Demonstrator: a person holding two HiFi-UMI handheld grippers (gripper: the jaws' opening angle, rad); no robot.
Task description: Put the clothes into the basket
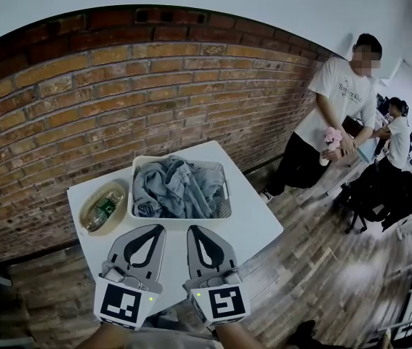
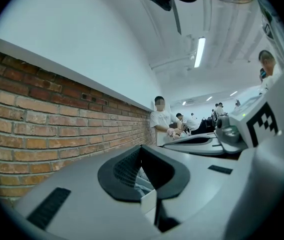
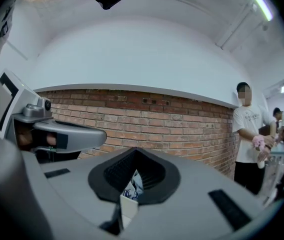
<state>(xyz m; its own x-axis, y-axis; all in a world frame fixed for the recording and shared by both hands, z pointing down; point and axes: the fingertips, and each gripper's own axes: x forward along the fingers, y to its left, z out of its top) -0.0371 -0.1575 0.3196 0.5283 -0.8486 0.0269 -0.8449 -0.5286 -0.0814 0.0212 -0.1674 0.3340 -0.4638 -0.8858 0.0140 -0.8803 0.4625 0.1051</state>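
Observation:
A white basket (image 1: pixel 225 195) stands on the small white table (image 1: pixel 256 224) by the brick wall, filled with crumpled grey-blue clothes (image 1: pixel 176 187). My left gripper (image 1: pixel 159 228) and right gripper (image 1: pixel 192 229) hover side by side just in front of the basket's near rim, pointing level toward it. Both are shut with nothing held. In the left gripper view the shut left gripper (image 2: pixel 142 148) shows only a sliver of clothes (image 2: pixel 140 176) through its opening. The right gripper view shows the right gripper (image 3: pixel 134 151) shut, with a strip of patterned cloth (image 3: pixel 133 186) seen through its opening.
A tan bowl (image 1: pixel 104 208) with a green item sits on the table left of the basket. The brick wall (image 1: pixel 118 100) runs behind the table. A person in a white shirt (image 1: pixel 333 115) stands at the right, with others and chairs (image 1: pixel 380 187) beyond on the wooden floor.

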